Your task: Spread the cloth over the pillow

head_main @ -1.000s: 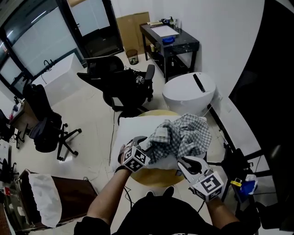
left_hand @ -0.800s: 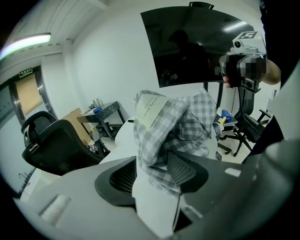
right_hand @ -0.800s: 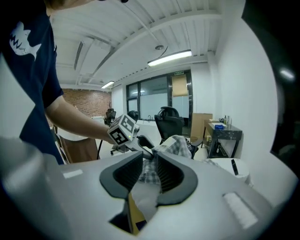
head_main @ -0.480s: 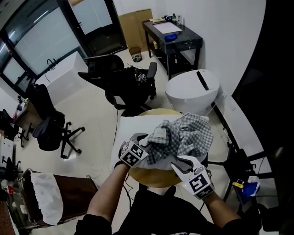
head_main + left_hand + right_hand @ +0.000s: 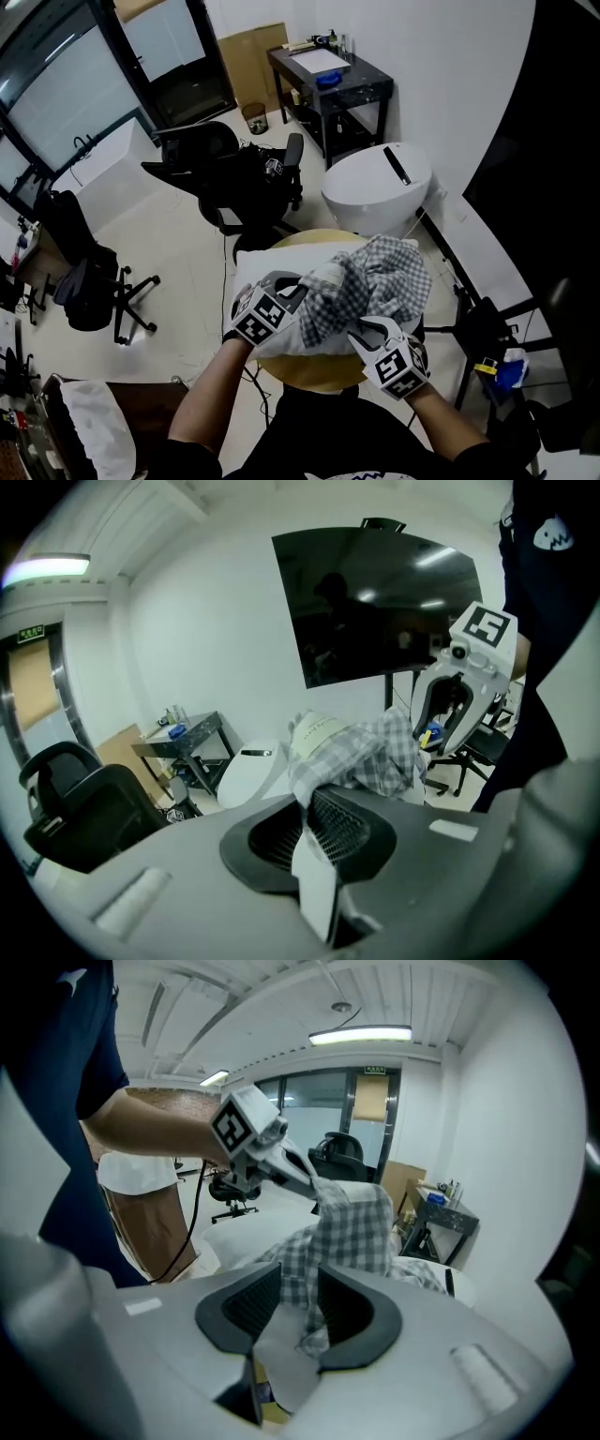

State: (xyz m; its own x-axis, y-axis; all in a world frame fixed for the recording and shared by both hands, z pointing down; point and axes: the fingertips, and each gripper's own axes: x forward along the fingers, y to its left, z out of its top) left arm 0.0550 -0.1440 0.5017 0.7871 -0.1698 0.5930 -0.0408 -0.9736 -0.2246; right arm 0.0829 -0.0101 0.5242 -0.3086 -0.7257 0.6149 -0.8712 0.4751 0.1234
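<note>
Cloth [image 5: 375, 281]: grey-and-white check, bunched in a crumpled heap on the 3 o'clock half of the white pillow [image 5: 251, 274]; not spread flat.
Pillow: lies on a round wooden table [image 5: 314, 368], whose rim shows at the pillow's 12 and 6 o'clock; the pillow's 9 o'clock half is bare.
Left gripper [image 5: 302, 286]: at the cloth's 9 o'clock; tongs pressed together, pinching an edge of the cloth just beside a pale sewn-in label [image 5: 323, 731].
Right gripper [image 5: 367, 328]: at the cloth's 6 o'clock; tongs spread, and they have just been opening wider, with a hanging fold of the cloth standing in the gap between them.
Surroundings: a white rounded unit [image 5: 375, 187] with a black slot on top stands at the table's 12 o'clock; a black office chair [image 5: 234, 173] is at 10 o'clock; a black side table [image 5: 328, 84] is farther off, near 12 o'clock.
</note>
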